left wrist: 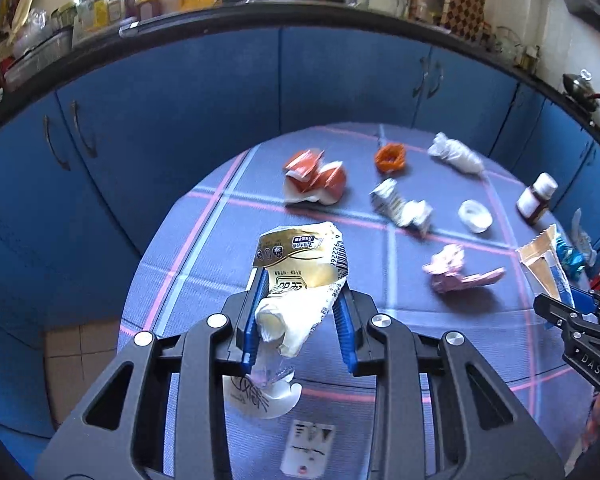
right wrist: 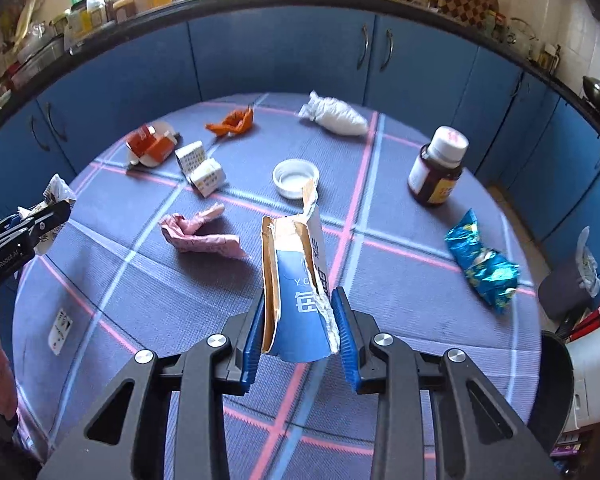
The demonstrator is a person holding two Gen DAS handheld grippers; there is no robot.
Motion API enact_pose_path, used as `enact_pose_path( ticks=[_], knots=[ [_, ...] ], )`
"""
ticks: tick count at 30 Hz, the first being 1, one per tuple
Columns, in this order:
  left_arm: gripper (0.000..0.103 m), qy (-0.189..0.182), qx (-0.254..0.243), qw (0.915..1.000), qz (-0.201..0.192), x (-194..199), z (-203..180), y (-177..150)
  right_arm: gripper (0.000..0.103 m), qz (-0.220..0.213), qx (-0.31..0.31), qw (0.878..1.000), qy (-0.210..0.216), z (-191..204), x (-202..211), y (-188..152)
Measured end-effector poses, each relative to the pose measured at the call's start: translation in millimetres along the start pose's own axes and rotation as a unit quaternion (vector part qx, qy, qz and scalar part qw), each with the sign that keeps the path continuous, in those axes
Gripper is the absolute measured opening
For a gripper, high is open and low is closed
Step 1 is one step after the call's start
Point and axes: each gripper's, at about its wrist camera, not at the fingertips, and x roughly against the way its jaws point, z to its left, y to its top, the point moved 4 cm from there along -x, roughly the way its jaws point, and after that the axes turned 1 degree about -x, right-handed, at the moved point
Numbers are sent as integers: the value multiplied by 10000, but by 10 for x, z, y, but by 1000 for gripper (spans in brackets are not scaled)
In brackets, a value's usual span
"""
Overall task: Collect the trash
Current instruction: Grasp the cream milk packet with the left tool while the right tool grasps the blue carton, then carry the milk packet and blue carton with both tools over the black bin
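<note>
My left gripper (left wrist: 300, 286) is shut on a crumpled gold-and-white wrapper (left wrist: 300, 256), lifted above the round table's blue plaid cloth (left wrist: 220, 264). My right gripper (right wrist: 300, 296) is shut on a torn blue carton piece (right wrist: 296, 280) standing upright between its pads. More trash lies on the cloth: an orange-and-white wrapper (right wrist: 150, 146), an orange peel (right wrist: 232, 122), a white bag (right wrist: 336, 116), a small patterned box (right wrist: 202, 168), a white lid (right wrist: 296, 178), pink crumpled paper (right wrist: 200, 234) and a blue foil wrapper (right wrist: 482, 262).
A brown bottle with a white cap (right wrist: 436, 168) stands upright at the table's right. A white paper scrap (left wrist: 264, 396) and a small card (left wrist: 308, 448) lie near the front edge. A white container with a dark rim (right wrist: 556, 380) sits off the table's right. Blue cabinets (right wrist: 284, 52) curve behind.
</note>
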Motion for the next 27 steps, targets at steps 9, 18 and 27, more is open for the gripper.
enact_pose_path(
  ticks=[9,18,27],
  knots=[
    [33,-258,-270,9989,-271,320,-373,81,32,-372,-32,9993,-91,-150,456,-7],
    [33,-407,-548,9966,-454,596,-720,62,32,-638,-200,9975,-220,-377,795,-111],
    [33,-495,-845,9929,-681,847,-1076,96,32,-891,-347,9950,-276,-581,1038,-168]
  ],
)
